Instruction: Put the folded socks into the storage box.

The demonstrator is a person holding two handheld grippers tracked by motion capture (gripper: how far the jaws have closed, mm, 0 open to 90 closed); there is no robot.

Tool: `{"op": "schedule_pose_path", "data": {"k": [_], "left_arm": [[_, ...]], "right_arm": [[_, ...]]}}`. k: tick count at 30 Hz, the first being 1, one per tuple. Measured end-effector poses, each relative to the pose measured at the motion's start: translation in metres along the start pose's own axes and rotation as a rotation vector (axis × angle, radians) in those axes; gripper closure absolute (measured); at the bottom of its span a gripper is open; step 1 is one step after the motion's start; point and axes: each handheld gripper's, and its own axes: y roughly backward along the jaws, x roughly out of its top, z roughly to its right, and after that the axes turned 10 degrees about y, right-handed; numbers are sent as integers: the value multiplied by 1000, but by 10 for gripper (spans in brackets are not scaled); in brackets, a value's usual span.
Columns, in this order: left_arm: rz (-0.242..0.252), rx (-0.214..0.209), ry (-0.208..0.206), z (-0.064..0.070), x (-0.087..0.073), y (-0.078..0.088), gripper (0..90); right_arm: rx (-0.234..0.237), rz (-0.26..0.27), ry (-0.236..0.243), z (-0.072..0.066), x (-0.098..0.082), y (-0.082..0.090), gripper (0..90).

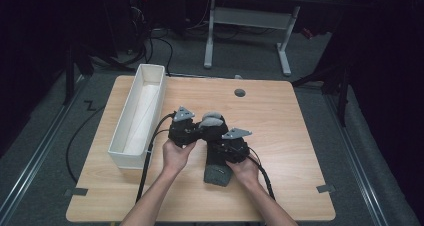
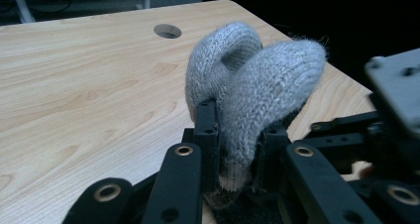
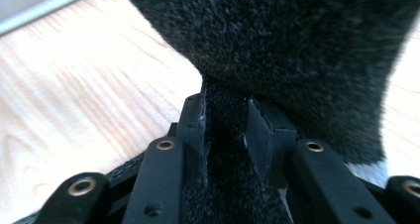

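Grey knitted wool sock (image 2: 247, 85), mid-table toward near edge: left gripper (image 2: 237, 135) clamps light toe; right gripper (image 3: 225, 130) clamps dark cuff.

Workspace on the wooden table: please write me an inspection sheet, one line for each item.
Surface: light wooden table with a round hole.
Job's things: knitted sock, light grey end, dark grey end.
Clutter: long white open box at left.
Grippers: left gripper clamps the light end; right gripper has dark fabric between its jaws.
Cables: black cable trails off the near edge.
Surroundings: dark room, white-legged desk behind.
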Motion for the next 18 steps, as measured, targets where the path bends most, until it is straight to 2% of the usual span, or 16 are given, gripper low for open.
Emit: {"op": "schedule_pose_path", "data": {"k": [6, 11, 13, 18], "left_arm": [[3, 2, -3, 0, 1, 1, 770], [3, -6, -5, 1, -2, 1, 770], [2, -10, -8, 2, -3, 1, 770], [-6, -18, -15, 4, -6, 3, 770]], "right_arm": [[15, 25, -3, -4, -6, 26, 643], [21, 37, -21, -11, -25, 50, 605], [19, 36, -19, -15, -33, 55, 588], [22, 45, -50, -23, -49, 64, 535]]}}
